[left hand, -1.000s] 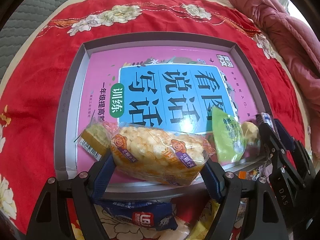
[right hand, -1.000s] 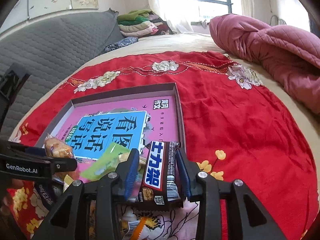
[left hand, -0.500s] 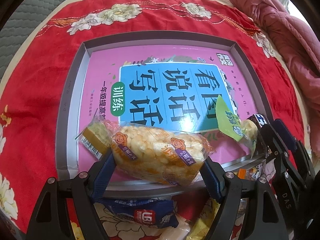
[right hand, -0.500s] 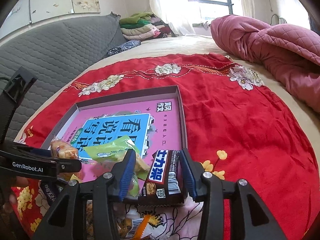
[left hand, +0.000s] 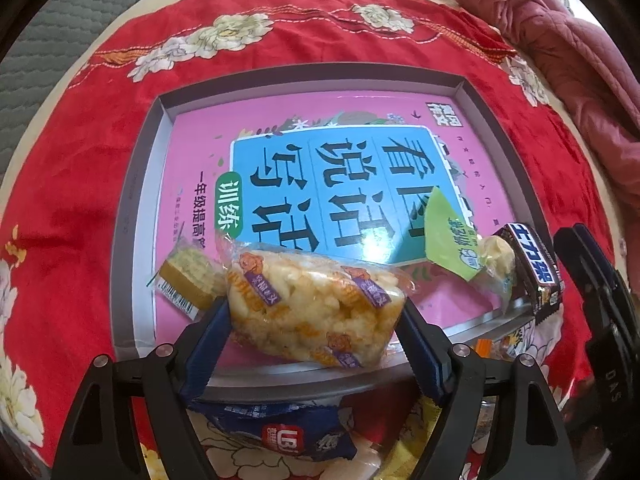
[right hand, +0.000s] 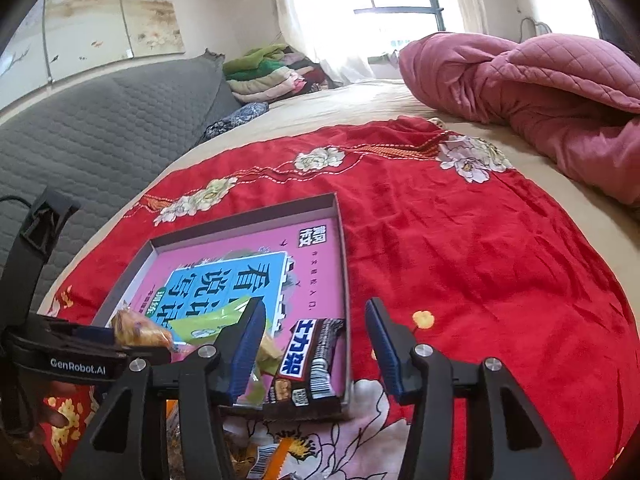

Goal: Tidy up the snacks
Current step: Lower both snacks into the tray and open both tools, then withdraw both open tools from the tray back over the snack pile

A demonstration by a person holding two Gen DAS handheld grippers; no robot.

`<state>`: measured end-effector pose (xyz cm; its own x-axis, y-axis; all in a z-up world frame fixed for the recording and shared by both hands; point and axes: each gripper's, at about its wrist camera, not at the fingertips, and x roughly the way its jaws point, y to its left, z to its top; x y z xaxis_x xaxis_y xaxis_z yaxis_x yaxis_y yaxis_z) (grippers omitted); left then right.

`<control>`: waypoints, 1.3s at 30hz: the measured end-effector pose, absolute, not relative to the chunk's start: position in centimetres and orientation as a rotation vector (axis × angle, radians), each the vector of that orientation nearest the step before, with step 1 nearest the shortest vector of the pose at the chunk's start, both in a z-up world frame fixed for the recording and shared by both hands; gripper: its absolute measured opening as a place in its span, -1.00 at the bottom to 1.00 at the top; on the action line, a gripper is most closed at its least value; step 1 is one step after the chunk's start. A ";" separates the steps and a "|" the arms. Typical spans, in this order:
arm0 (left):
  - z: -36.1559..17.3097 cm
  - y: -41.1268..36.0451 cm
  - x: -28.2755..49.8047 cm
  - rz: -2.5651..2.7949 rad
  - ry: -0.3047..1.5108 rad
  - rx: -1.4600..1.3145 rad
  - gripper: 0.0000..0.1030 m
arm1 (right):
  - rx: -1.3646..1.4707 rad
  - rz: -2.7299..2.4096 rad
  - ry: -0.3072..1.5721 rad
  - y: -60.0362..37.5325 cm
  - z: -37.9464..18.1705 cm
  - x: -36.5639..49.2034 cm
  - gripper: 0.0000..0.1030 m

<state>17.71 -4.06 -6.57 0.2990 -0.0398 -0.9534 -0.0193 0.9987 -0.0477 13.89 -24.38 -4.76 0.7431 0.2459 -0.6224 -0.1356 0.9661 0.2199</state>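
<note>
A grey-rimmed tray (left hand: 138, 216) (right hand: 224, 224) with a pink and blue printed bottom lies on the red cloth. My left gripper (left hand: 316, 316) is shut on a clear-wrapped puffed rice cake (left hand: 316, 308) held over the tray's near edge; the cake also shows in the right wrist view (right hand: 138, 330). My right gripper (right hand: 316, 344) is open, and a dark chocolate bar (right hand: 310, 364) (left hand: 534, 268) rests across the tray's near right corner between its spread fingers. A green-wrapped snack (left hand: 452, 240) (right hand: 212, 324) and a yellow cake slice (left hand: 188, 276) lie in the tray.
A blue snack packet (left hand: 280, 428) and other wrappers (right hand: 276, 456) lie on the red floral cloth (right hand: 460, 248) in front of the tray. A pink quilt (right hand: 540, 92) is at the right. A grey padded headboard (right hand: 100, 120) and folded clothes (right hand: 272, 72) stand behind.
My right gripper has opened and let go of the chocolate bar, which now lies on the tray's near right corner. The left gripper still holds the rice cake in about the same place.
</note>
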 end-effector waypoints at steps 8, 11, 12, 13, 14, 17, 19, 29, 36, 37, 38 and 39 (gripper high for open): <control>-5.7 -3.2 17.5 -0.021 1.234 -0.098 0.62 | 0.202 0.184 0.697 -25.5 -4.6 14.0 0.01; -4.9 -2.8 17.3 -0.020 1.206 -0.119 0.62 | 0.224 0.177 0.694 -26.1 -4.5 14.1 0.02; -4.7 -2.7 17.2 -0.020 1.200 -0.123 0.62 | 0.234 0.172 0.692 -26.4 -4.5 14.1 0.03; -4.3 -2.5 17.1 -0.021 1.191 -0.129 0.62 | 0.244 0.167 0.690 -26.8 -4.5 14.1 0.04; -4.1 -2.4 17.1 -0.021 1.186 -0.130 0.62 | 0.254 0.160 0.688 -27.1 -4.4 14.1 0.05; -3.4 -2.1 16.7 -0.023 1.175 -0.139 0.62 | 0.276 0.137 0.706 -28.2 -4.4 14.0 0.06; -3.2 -1.8 16.3 -0.031 1.172 -0.148 0.62 | 0.285 0.135 0.716 -28.9 -4.4 13.5 0.07; -2.8 -1.5 14.3 -0.063 1.164 -0.156 0.62 | 0.141 0.192 0.820 -26.2 -4.9 11.0 0.10; -2.8 -0.8 13.4 -0.065 1.160 -0.167 0.62 | 0.043 0.163 0.839 -24.4 -6.0 11.4 0.22; -2.8 -0.7 13.3 -0.065 1.159 -0.170 0.62 | 0.045 0.160 0.840 -24.5 -6.0 11.5 0.25; -2.7 -0.6 13.2 -0.063 1.159 -0.172 0.62 | 0.050 0.156 0.839 -24.5 -6.1 11.7 0.27; -2.8 -0.5 13.2 -0.062 1.159 -0.173 0.62 | 0.053 0.152 0.838 -24.6 -6.1 11.8 0.29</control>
<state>13.24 -0.49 -2.75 0.4006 -0.1376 -0.9059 -0.0407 0.9850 -0.1676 11.81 -24.58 -6.12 0.6586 0.1553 -0.7363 -0.1135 0.9878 0.1068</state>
